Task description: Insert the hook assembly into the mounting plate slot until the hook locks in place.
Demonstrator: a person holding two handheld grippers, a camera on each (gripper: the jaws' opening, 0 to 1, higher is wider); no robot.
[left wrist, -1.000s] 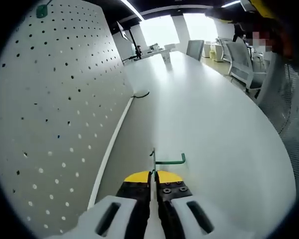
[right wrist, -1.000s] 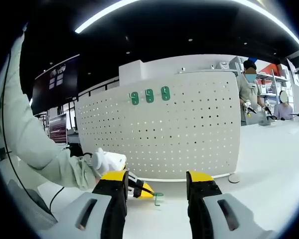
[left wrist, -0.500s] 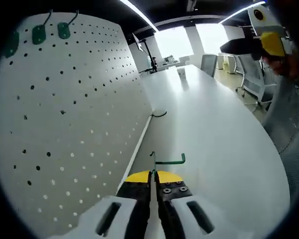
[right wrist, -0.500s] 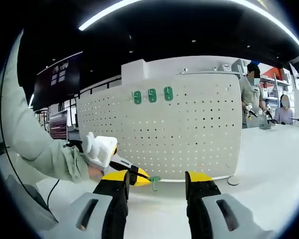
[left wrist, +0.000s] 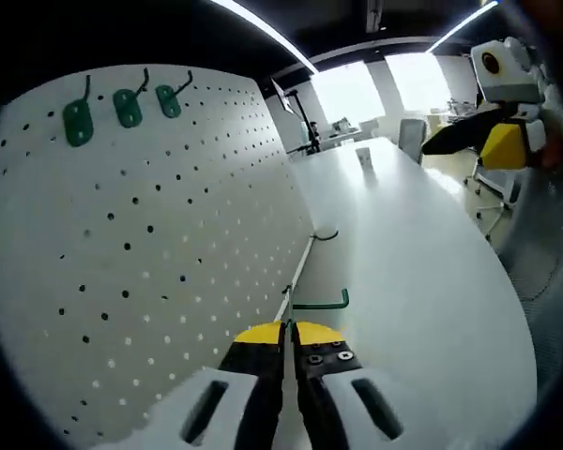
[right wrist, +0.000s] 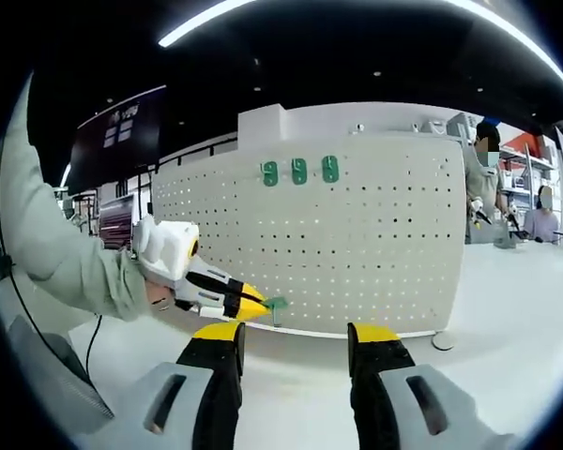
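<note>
My left gripper [left wrist: 287, 330] is shut on a green wire hook [left wrist: 311, 302] whose arm sticks out to the right past the yellow tips. It hangs close to the white pegboard [left wrist: 141, 244], which stands upright on the table. Three green hooks [left wrist: 122, 108] hang high on the board. In the right gripper view my left gripper [right wrist: 249, 306] holds the green hook [right wrist: 276, 304] just in front of the pegboard [right wrist: 357, 244], below the three hung hooks [right wrist: 300, 172]. My right gripper [right wrist: 294, 342] is open, held back from the board with nothing between its fingers.
A long white table [left wrist: 413, 272] stretches away beside the board. A small dark loop of wire [left wrist: 327, 235] lies at the board's foot. A white round foot [right wrist: 441, 340] rests at the board's right end. People [right wrist: 483, 183] stand at the far right. My sleeve [right wrist: 56, 262] crosses the left.
My left gripper has risen with the hook and moved nearer the pegboard; its camera now looks higher up the board. The right gripper has barely moved.
</note>
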